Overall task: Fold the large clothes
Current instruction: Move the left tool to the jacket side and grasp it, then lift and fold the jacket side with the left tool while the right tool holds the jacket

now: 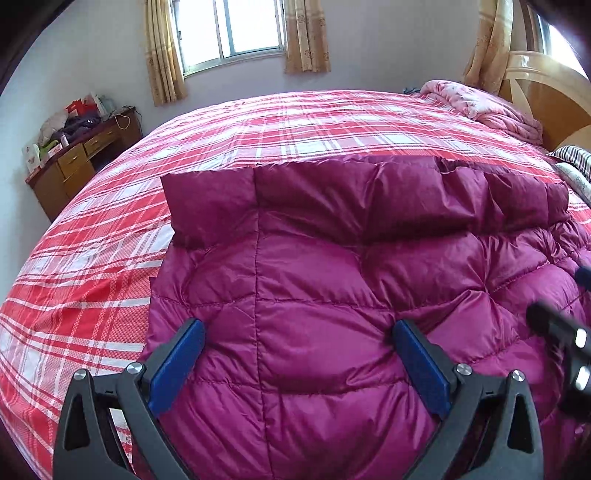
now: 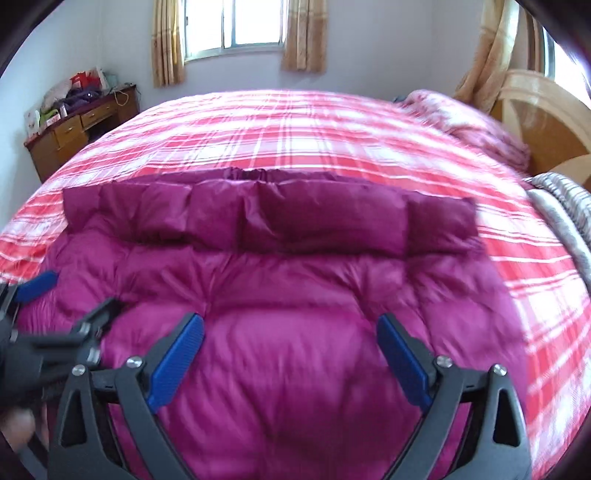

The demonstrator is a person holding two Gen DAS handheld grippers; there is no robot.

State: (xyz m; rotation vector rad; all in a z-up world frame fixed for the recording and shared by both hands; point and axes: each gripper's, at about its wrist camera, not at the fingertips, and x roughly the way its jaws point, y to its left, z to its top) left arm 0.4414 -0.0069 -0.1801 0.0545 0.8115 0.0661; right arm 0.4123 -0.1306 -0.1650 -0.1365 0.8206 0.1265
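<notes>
1. Magenta quilted coat [image 1: 314, 295] lies flat on the plaid bed [image 1: 258, 129], likely spread for folding. Left gripper [image 1: 295, 332] hovers wide open, holding nothing. Right gripper [image 1: 561, 343] intrudes at 3 o'clock.
2. Right view: gripper gapes empty too; folded band at 12 o'clock; desk [image 2: 74, 129] at 10 o'clock, clear of the work.

A jacket [image 1: 314, 280] lies spread on a bed [image 1: 258, 125], with both grippers, left [image 1: 297, 334] and right [image 2: 290, 328], above its near part. A folded quilt [image 1: 484, 107] sits at the bed's far right by the headboard [image 1: 546, 96]. A desk [image 1: 81, 155] stands left of the bed, a window [image 1: 229, 29] behind.
</notes>
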